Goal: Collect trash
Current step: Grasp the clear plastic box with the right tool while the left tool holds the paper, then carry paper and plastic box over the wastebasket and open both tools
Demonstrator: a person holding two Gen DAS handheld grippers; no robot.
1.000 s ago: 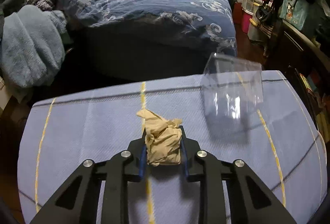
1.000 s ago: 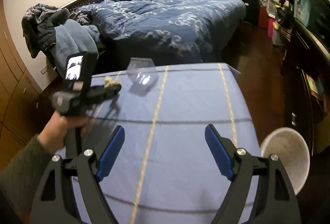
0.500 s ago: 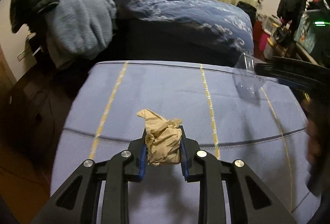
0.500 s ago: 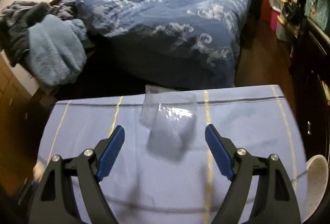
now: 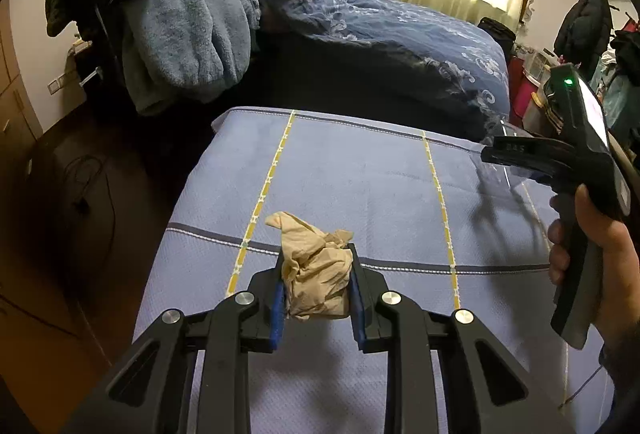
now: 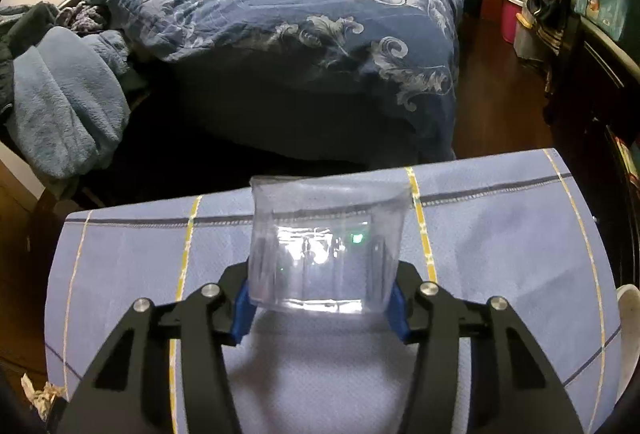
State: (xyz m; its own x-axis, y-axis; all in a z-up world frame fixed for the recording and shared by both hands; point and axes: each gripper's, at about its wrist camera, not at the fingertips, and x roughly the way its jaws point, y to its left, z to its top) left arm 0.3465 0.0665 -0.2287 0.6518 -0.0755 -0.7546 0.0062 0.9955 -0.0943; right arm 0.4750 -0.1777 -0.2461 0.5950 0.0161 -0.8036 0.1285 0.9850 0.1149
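My left gripper (image 5: 318, 284) is shut on a crumpled tan paper wad (image 5: 314, 280) and holds it above the blue striped cloth (image 5: 360, 174). My right gripper (image 6: 322, 300) is shut on a clear plastic cup (image 6: 326, 254), which lies between the blue pads over the same cloth (image 6: 500, 234). In the left wrist view the right gripper (image 5: 516, 154) shows at the right edge, held by a hand, with the cup's clear edge (image 5: 506, 132) barely visible at its tip.
A bed with a dark blue quilt (image 6: 300, 14) stands behind the cloth. Blue blankets and clothes (image 5: 180, 34) pile at the left. A white bin rim (image 6: 628, 334) shows at the right edge. A crumpled scrap (image 6: 40, 392) lies at the lower left.
My right gripper has moved up to the clear cup and closed on it. My left gripper has swung left, still holding the paper wad.
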